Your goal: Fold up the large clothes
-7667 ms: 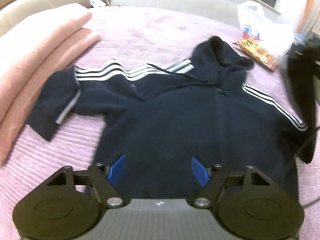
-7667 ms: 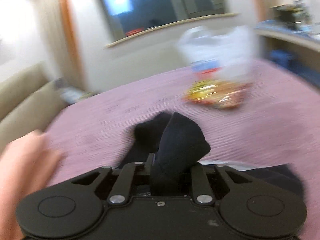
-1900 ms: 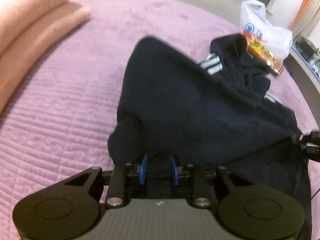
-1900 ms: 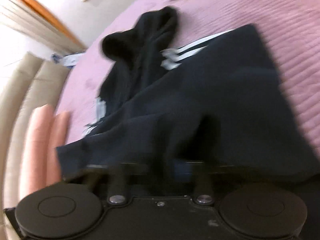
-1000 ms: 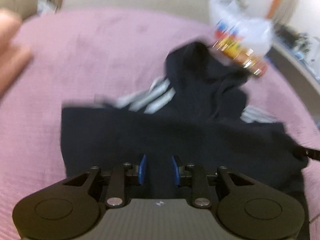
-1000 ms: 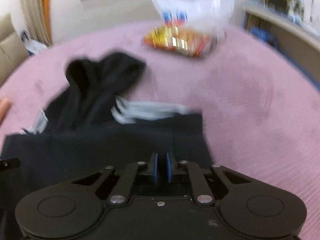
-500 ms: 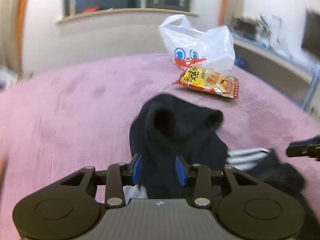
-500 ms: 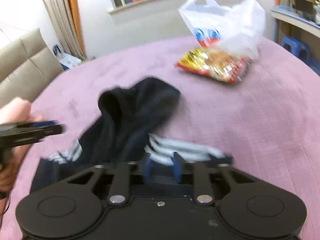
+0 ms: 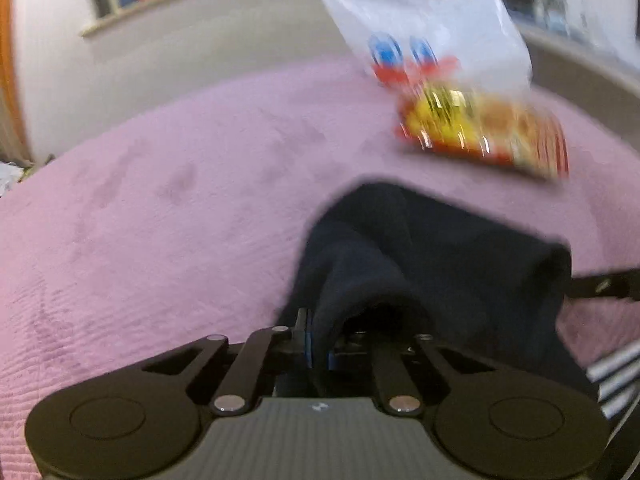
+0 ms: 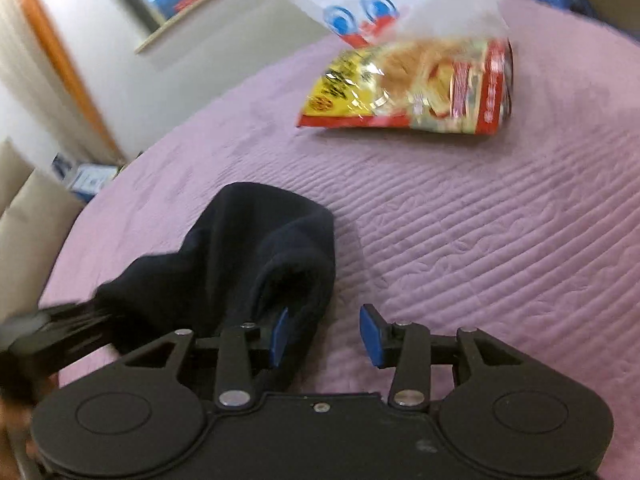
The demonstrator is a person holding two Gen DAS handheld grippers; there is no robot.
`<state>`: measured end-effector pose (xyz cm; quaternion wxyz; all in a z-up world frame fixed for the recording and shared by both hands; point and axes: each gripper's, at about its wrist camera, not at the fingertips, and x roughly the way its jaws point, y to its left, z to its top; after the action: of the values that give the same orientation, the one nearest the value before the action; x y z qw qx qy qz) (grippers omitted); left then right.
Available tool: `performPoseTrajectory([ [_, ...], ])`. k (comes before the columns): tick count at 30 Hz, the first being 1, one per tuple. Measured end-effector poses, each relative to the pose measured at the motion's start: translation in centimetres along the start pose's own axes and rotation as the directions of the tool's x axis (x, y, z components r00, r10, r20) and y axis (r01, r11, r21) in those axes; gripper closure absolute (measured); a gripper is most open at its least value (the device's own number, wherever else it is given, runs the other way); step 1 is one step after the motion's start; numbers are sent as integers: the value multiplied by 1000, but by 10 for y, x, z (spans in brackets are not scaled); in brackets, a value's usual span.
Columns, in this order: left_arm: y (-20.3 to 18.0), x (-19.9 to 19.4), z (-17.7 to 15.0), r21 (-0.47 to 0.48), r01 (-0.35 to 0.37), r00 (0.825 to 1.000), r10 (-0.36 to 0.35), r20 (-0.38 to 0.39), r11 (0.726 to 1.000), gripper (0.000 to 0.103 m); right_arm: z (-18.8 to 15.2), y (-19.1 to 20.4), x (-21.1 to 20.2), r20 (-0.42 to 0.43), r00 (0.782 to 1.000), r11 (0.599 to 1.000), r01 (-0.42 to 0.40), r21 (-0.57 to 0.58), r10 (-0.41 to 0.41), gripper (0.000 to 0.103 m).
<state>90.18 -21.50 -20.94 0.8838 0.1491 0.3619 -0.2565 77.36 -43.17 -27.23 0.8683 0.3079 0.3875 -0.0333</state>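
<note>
Hoodie [image 9: 440, 264] hood is now pinched by the left gripper [image 9: 318, 350], seemingly; the right gripper [image 10: 324, 334] has opened wide, ready to fold it.

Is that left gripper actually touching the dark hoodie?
Touching. The left wrist view shows the left gripper closed on a fold of the dark hoodie, fabric pinched between its blue pads.

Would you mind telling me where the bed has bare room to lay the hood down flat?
The pink bedspread lies bare left of the hood, toward the wall. There is another bare patch right of the hood, below the snack packet. It is crowded at the far right corner, where the packet and plastic bag lie.
</note>
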Motion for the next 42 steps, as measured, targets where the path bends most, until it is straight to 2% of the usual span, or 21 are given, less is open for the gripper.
performPoseTrajectory([
  [2, 28, -21, -1, -93, 27, 998, -21, 59, 995, 96, 1, 1, 14, -45, 999, 999, -9, 34, 11, 56],
  [3, 43, -31, -4, -143, 41, 997, -30, 76, 989, 95, 1, 5, 17, -48, 999, 1000, -5, 13, 6, 85],
  [4, 57, -41, -7, -183, 45, 996, -29, 88, 982, 95, 2, 14, 15, -31, 999, 999, 27, -34, -28, 92],
  [8, 94, -70, -34, -226, 33, 995, -11, 98, 973, 95, -2, 48, -49, 193, 981, 975, 35, -218, 8, 94],
  [10, 106, -72, -55, -221, 19, 998, -4, 66, 975, 95, -8, 57, -79, 243, 969, 952, 44, -304, 33, 96],
  [14, 105, -48, -100, -186, 23, 997, -37, -74, 982, 93, -28, 44, -66, 166, 984, 926, 118, -359, -61, 96],
  [17, 90, -36, -124, -112, 19, 991, -34, -131, 994, 88, -52, 25, -24, 5, 983, 906, 172, -387, -184, 92],
  [18, 86, -38, -126, -87, 7, 993, -17, -114, 996, 87, -61, 21, -15, -29, 979, 897, 172, -407, -201, 79],
  [20, 87, -44, -125, -59, -17, 992, 9, -124, 998, 69, -65, 22, -27, 2, 982, 876, 168, -452, -187, 68],
  [21, 90, -51, -124, -48, -23, 992, 17, -123, 999, 66, -63, 24, -39, -2, 985, 872, 151, -466, -171, 65],
  [23, 96, -71, -119, -31, 9, 997, -11, -76, 999, 62, -59, 23, -68, 9, 998, 883, 64, -465, -67, 64],
  [24, 102, -84, -117, -26, 32, 998, -33, -47, 999, 62, -55, 24, -80, 30, 999, 885, 36, -463, -25, 57],
  [27, 105, -110, -98, -7, 71, 996, -71, 46, 997, 62, -44, 41, -94, 132, 990, 886, 14, -464, 53, 51],
  [29, 91, -104, -74, 11, 105, 990, -106, 91, 994, 63, -37, 60, -74, 154, 986, 885, 23, -465, 56, 62],
  [30, 82, -98, -64, 10, 127, 987, -127, 100, 992, 63, -35, 69, -58, 163, 985, 880, 29, -473, 54, 84],
  [31, 72, -88, -54, 15, 159, 982, -160, 96, 987, 65, -34, 79, -42, 159, 986, 877, 29, -479, 54, 96],
  [35, 50, -65, -36, 6, 253, 958, -251, 140, 968, 64, -32, 100, 19, 102, 995, 870, 64, -489, -16, 96],
  [38, 47, -18, -40, -34, 238, 971, -237, 35, 971, 65, -34, 90, 51, 81, 992, 876, 123, -466, -96, 97],
  [40, 49, 17, -51, -56, 175, 983, -178, -52, 983, 76, -39, 80, 60, 52, 993, 896, 117, -429, -105, 103],
  [41, 53, 28, -58, -80, 179, 980, -184, -74, 981, 76, -40, 76, 61, 56, 994, 903, 109, -416, -94, 103],
  [42, 57, 31, -64, -104, 197, 978, -202, -44, 975, 76, -42, 76, 59, 60, 994, 904, 105, -415, -88, 103],
])
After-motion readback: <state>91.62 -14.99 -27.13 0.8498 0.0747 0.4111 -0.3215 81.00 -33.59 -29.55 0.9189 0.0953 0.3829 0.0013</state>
